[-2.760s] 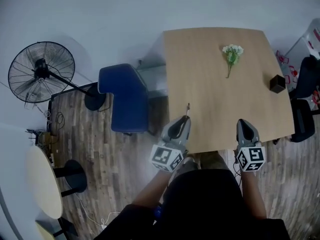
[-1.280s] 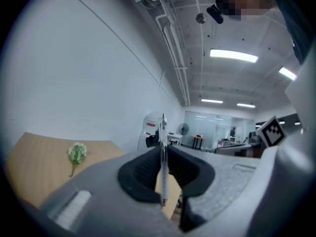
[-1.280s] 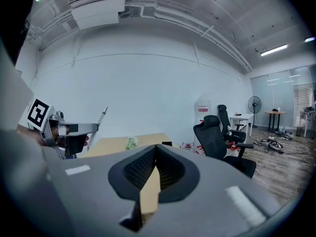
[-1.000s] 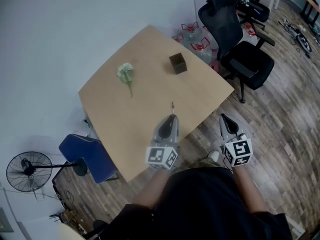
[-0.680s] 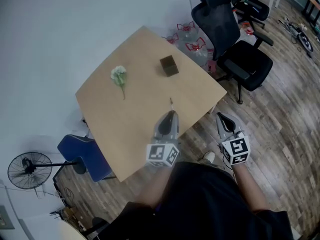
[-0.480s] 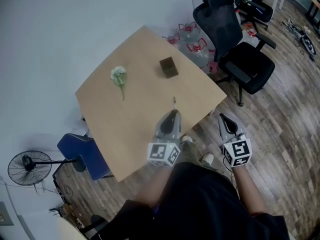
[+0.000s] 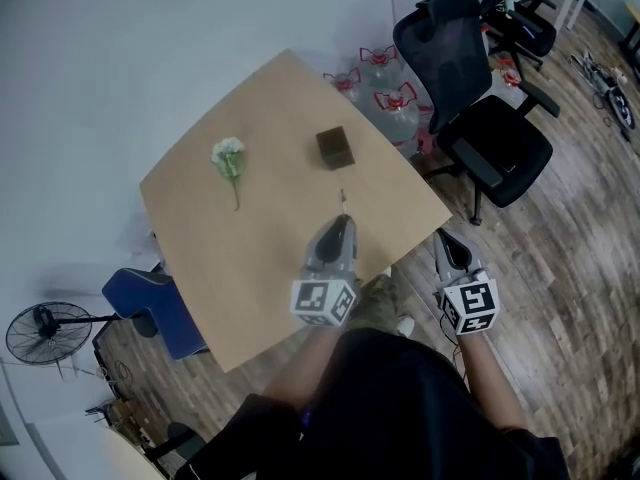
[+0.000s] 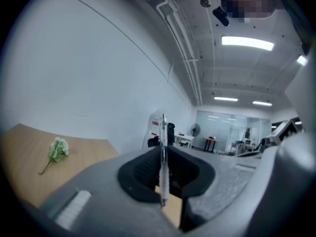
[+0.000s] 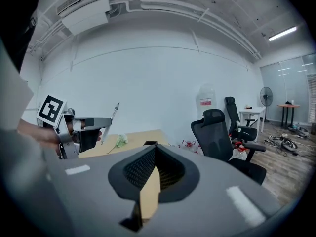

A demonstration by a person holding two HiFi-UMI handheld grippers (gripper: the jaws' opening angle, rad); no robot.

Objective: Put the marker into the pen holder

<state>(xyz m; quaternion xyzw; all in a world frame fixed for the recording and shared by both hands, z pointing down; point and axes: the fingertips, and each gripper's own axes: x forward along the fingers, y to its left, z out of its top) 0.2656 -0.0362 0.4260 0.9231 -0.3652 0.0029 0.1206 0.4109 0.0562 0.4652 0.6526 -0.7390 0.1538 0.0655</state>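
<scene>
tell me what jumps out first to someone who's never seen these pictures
The left gripper, over the near side of the pale wooden table, pinches a thin marker that stands upright between its jaws. Farther along the table sits the small dark pen holder, with a white flower sprig to its left; a black office chair stands off the table's right corner.

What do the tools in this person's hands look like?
The left gripper and right gripper are each a grey, tapering shell with black padding inside its jaws, and each carries a white cube printed with black square markers. The person wears a dark top.
</scene>
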